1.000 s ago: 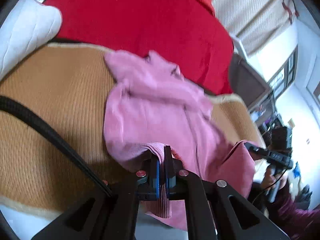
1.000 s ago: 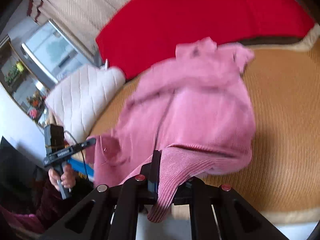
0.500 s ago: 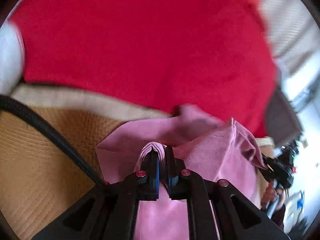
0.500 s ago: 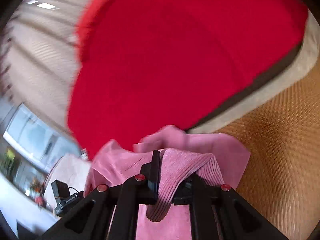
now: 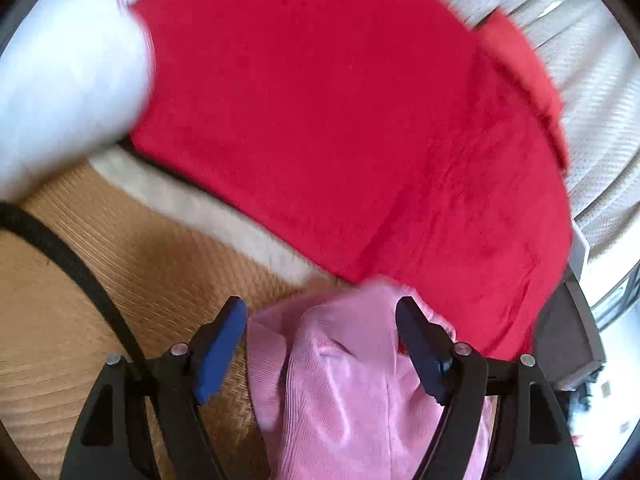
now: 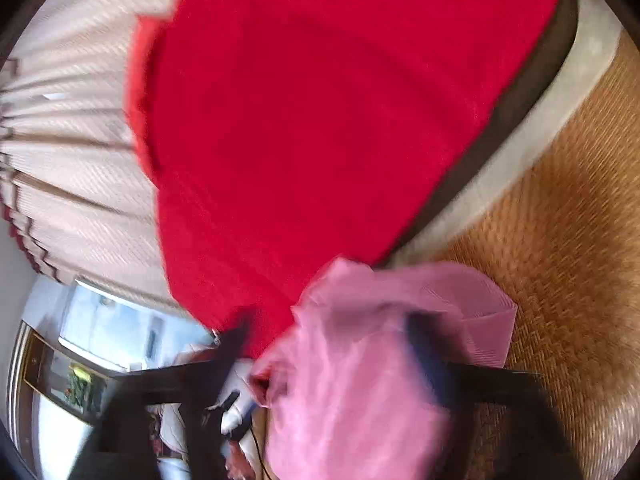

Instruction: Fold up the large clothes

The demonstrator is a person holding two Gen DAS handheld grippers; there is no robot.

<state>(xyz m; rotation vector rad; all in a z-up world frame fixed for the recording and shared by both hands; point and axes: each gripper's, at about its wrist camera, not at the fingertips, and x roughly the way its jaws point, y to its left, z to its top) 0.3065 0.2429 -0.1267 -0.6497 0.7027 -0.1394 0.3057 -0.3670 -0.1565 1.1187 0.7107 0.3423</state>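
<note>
No readable text, label or number anywhere.

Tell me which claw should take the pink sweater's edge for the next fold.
Probably the left claw: open, with the sweater sharply in view between its fingers. The right claw is open too, both having just been opening, but its view is blurred.

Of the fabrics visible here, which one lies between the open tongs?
The pink ribbed sweater, between the left tongs; the red blanket lies farther back.
</note>
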